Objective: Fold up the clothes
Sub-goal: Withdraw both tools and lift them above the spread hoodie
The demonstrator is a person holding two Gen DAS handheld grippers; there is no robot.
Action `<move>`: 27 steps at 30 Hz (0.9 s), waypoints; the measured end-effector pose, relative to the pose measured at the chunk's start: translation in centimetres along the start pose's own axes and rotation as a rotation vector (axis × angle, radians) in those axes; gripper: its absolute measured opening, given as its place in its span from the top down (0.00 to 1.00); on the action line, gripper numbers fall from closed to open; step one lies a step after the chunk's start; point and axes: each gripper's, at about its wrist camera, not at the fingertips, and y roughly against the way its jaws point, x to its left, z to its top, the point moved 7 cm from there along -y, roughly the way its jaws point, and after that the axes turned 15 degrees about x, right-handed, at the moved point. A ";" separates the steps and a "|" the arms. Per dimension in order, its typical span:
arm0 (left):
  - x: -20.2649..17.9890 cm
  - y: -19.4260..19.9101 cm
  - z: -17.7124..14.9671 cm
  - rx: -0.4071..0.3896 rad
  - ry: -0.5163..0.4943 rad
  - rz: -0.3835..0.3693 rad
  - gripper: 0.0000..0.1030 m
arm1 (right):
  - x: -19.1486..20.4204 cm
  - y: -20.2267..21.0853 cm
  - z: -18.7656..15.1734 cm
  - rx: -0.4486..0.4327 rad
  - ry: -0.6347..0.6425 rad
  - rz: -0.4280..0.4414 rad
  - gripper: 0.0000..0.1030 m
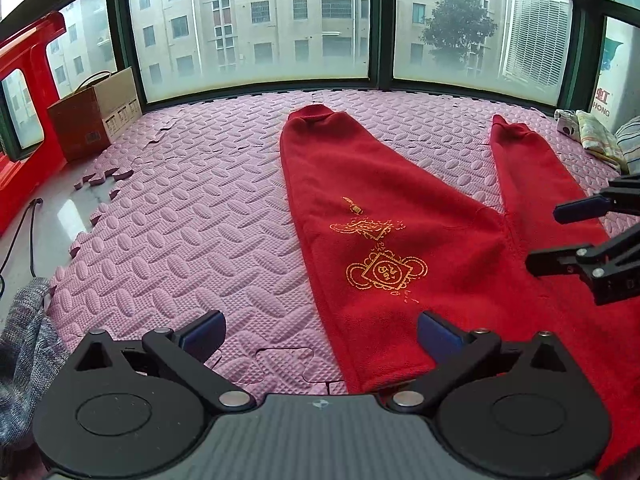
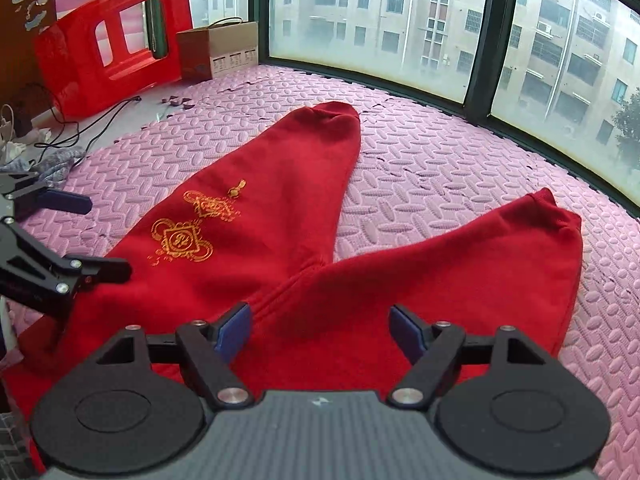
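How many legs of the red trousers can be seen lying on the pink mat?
2. The left leg, with the gold embroidery, runs toward the window; the right leg is plain and spreads out to the right. The waist is hidden.

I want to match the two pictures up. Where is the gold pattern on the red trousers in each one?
Left wrist view: the gold knot-shaped embroidery sits just right of centre, on the left leg of the red fleece trousers.
Right wrist view: the embroidery sits left of centre, on the left leg.
Shared landmark: the brown cardboard box by the window, far left in the left wrist view, upper left in the right wrist view.
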 end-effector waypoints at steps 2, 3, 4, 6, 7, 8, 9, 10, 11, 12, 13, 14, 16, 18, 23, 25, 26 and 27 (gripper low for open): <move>0.0 0.1 -0.2 -0.002 -0.004 0.010 0.00 | 0.5 0.7 -1.6 0.013 -0.003 0.014 0.25; 0.0 0.2 -0.3 -0.003 -0.006 0.017 0.00 | 0.5 1.1 -2.4 0.018 -0.010 0.020 0.25; 0.0 0.2 -0.3 -0.006 -0.009 0.022 0.00 | 0.5 1.5 -3.4 0.025 -0.020 0.024 0.25; 0.0 0.5 -0.5 -0.014 -0.013 0.029 0.00 | 0.5 2.3 -5.2 0.034 -0.029 0.015 0.24; 0.0 0.7 -0.5 -0.017 -0.013 0.030 0.00 | 0.5 2.6 -6.0 0.037 -0.030 0.003 0.24; 0.0 0.9 -0.5 -0.021 -0.013 0.030 0.00 | 0.4 2.9 -6.8 0.040 -0.032 -0.011 0.24; 0.0 1.1 -0.6 -0.024 -0.013 0.031 0.00 | 0.2 3.2 -7.5 0.041 -0.043 -0.027 0.24; 0.0 1.4 -0.7 -0.029 -0.017 0.027 0.00 | -0.2 3.6 -8.0 0.039 -0.061 -0.036 0.24; -0.2 2.0 -0.9 -0.036 -0.030 0.017 0.00 | -0.3 4.1 -8.2 0.032 -0.075 -0.034 0.24; -0.3 2.5 -1.1 -0.043 -0.042 0.007 0.00 | -0.3 4.8 -8.4 0.022 -0.084 -0.027 0.24; -0.4 3.0 -1.3 -0.050 -0.054 -0.003 0.00 | -0.3 5.4 -8.5 0.011 -0.094 -0.020 0.24; -0.6 3.6 -1.5 -0.057 -0.067 -0.013 0.00 | -0.3 6.1 -8.6 0.001 -0.104 -0.014 0.24; -0.7 4.7 -2.3 -0.062 -0.089 -0.039 0.00 | 0.0 7.3 -8.9 -0.017 -0.104 -0.001 0.24; -0.6 5.8 -3.3 -0.062 -0.110 -0.068 0.00 | 1.3 8.4 -9.3 -0.029 -0.062 0.012 0.24; -1.5 7.8 -6.1 -0.062 -0.209 -0.122 0.00 | 5.1 9.5 -10.6 -0.042 0.045 0.020 0.17; -2.2 7.5 -7.2 -0.051 -0.236 -0.105 0.00 | 6.3 9.1 -11.0 -0.046 0.067 -0.011 0.17; -2.6 7.3 -7.6 -0.047 -0.243 -0.091 0.00 | 6.8 8.8 -11.2 -0.046 0.073 -0.028 0.17; -2.9 7.0 -7.8 -0.048 -0.243 -0.075 0.00 | 7.0 8.5 -11.3 -0.051 0.069 -0.056 0.17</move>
